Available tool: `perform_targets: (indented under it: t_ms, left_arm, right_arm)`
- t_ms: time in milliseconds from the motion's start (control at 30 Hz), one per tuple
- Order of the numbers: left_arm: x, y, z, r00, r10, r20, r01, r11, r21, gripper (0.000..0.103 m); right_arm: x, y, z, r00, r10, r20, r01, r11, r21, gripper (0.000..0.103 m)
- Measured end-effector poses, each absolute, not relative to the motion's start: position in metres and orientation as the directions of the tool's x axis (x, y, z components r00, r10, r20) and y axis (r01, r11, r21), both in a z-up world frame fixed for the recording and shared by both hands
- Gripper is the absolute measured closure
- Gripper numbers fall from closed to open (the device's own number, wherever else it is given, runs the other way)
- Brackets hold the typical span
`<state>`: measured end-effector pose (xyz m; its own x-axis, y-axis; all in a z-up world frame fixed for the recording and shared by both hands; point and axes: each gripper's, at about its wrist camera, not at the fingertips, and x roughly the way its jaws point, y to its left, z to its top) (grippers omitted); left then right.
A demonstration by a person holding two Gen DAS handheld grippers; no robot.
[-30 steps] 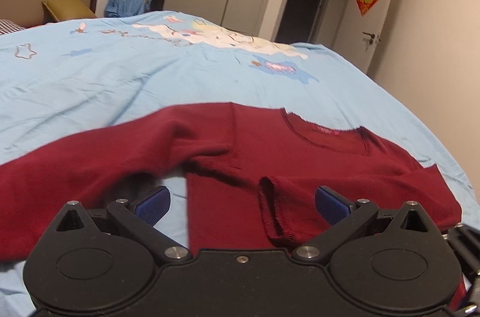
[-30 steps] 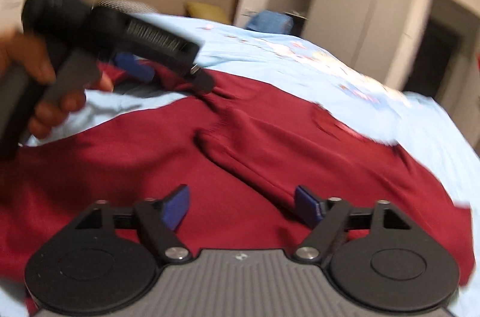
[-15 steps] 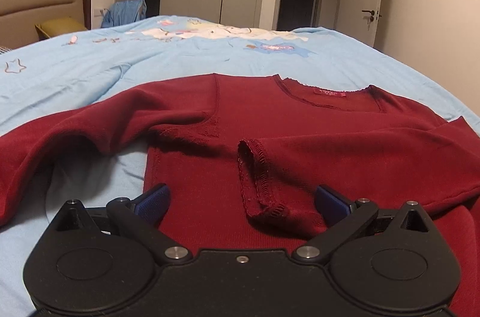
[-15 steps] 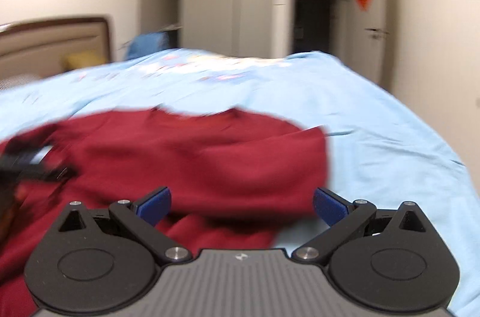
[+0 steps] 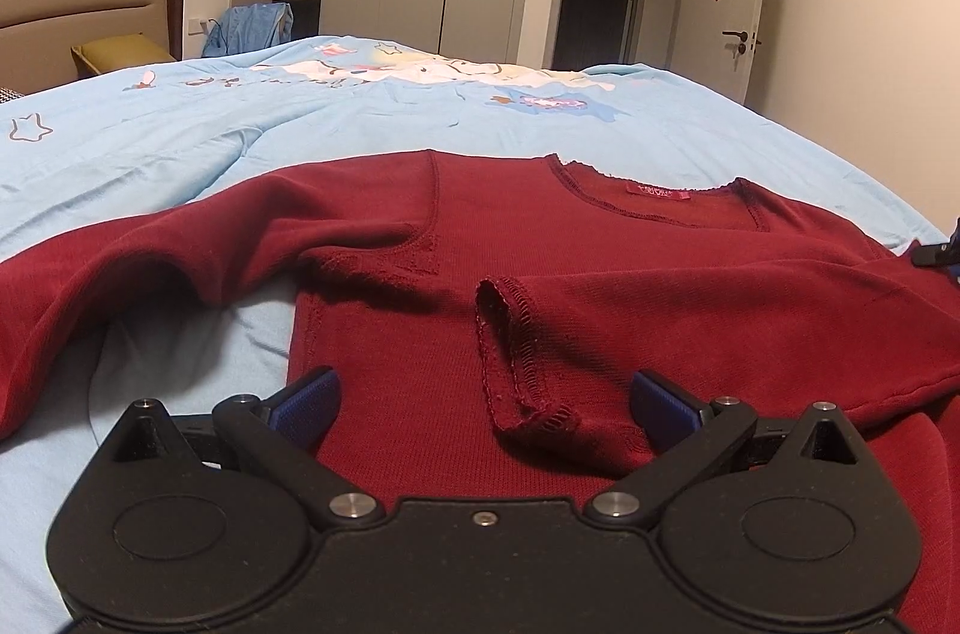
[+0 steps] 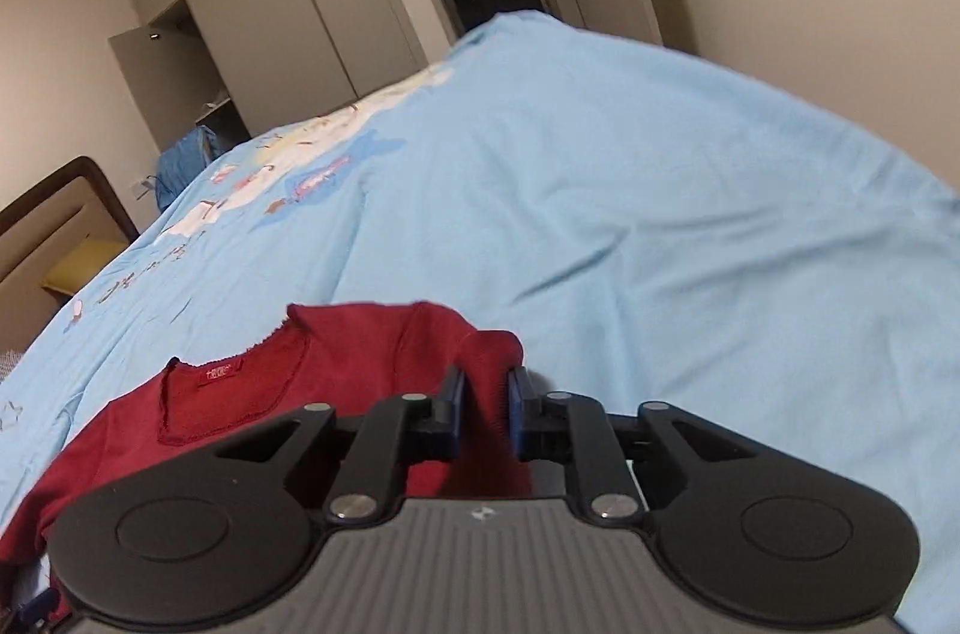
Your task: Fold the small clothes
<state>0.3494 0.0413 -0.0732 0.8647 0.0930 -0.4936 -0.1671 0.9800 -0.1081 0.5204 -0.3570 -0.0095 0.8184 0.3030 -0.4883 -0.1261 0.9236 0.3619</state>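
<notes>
**Right sleeve folded in, shoulder pinched; left sleeve still out**

The dark red long-sleeved knit top [image 5: 600, 298] lies flat, neck away from the camera, on the light blue printed bedcover [image 5: 240, 135], filling the lower half of the left wrist view. One sleeve already lies across the chest, its stitched cuff [image 5: 516, 352] at centre frame. The other sleeve [image 5: 120, 274] trails off to the lower left. The left gripper [image 5: 480, 394] hovers with jaws spread wide and empty. The right gripper [image 6: 485, 400] is nearly closed, pinching a bunched fold of the top's shoulder at lower centre of its view. The next move probably calls for taking the trailing sleeve and laying it over the chest without dragging the body.
</notes>
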Motion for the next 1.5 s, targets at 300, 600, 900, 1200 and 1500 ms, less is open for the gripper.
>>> perform_targets:
  t_ms: [300,600,900,1200,1500]
  left_arm:
    - [0.349,0.042,-0.074,0.867,0.089,-0.49,-0.165,0.98,-0.114,0.0]
    - [0.349,0.042,-0.074,0.867,0.089,-0.49,-0.165,0.98,-0.114,0.0]
    - [0.349,0.042,-0.074,0.867,0.09,-0.49,-0.165,0.98,-0.113,0.0]
    - [0.349,0.042,-0.074,0.867,0.089,-0.49,-0.165,0.98,-0.114,0.001]
    - [0.349,0.042,-0.074,0.867,0.089,-0.49,-0.165,0.98,-0.114,0.0]
  right_arm:
    - [0.508,-0.343,-0.006,0.85,0.198,-0.488,-0.146,0.979,0.141,0.092]
    - [0.432,-0.362,-0.013,0.897,0.122,-0.425,-0.115,0.992,0.043,0.057]
    - [0.375,-0.353,-0.041,0.891,0.104,-0.442,-0.164,0.981,-0.101,0.053]
    - [0.399,-0.326,-0.041,0.901,0.11,-0.419,-0.192,0.968,-0.16,0.066]
    - [0.395,-0.338,-0.049,0.875,0.098,-0.474,-0.179,0.975,-0.13,0.097]
